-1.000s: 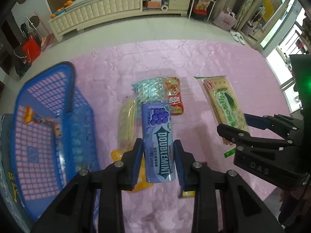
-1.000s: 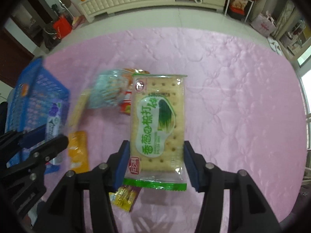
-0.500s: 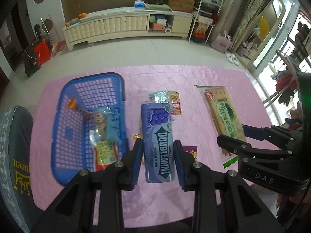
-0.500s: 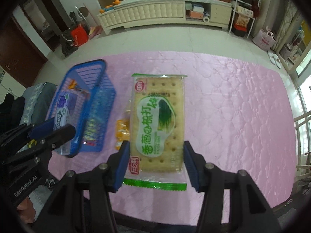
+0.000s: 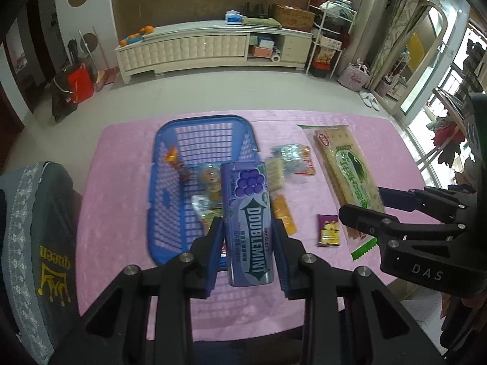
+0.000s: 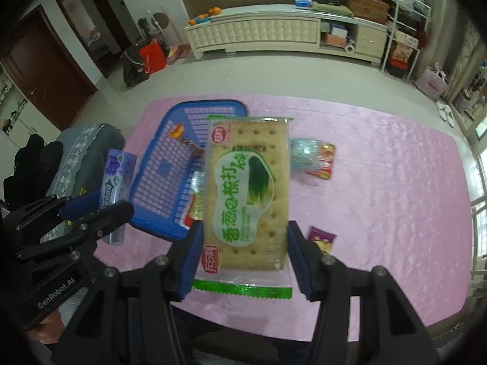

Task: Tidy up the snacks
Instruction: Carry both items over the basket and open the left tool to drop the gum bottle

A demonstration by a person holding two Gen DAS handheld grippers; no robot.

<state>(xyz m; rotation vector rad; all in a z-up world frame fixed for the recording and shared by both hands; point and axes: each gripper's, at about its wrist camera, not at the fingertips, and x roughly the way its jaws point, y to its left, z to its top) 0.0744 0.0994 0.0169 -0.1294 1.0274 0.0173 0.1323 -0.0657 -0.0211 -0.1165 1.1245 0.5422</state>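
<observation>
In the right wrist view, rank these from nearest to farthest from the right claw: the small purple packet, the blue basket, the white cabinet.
1. Small purple packet: on the pink cloth, just right of the right claw.
2. Blue basket: on the cloth, to the claw's left.
3. White cabinet: against the back wall, across the floor.

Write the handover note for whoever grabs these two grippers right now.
Left gripper: shut on the Doublemint gum box, held in the air over the blue basket.
Right gripper: shut on the cracker pack, also held off the table.
Done: a few snacks already lie in the basket.
Left: drop in both held items, then collect what lies on the pink tablecloth: the purple packet, the orange packet, the clear-and-red packet and a pale packet beside the basket.
</observation>
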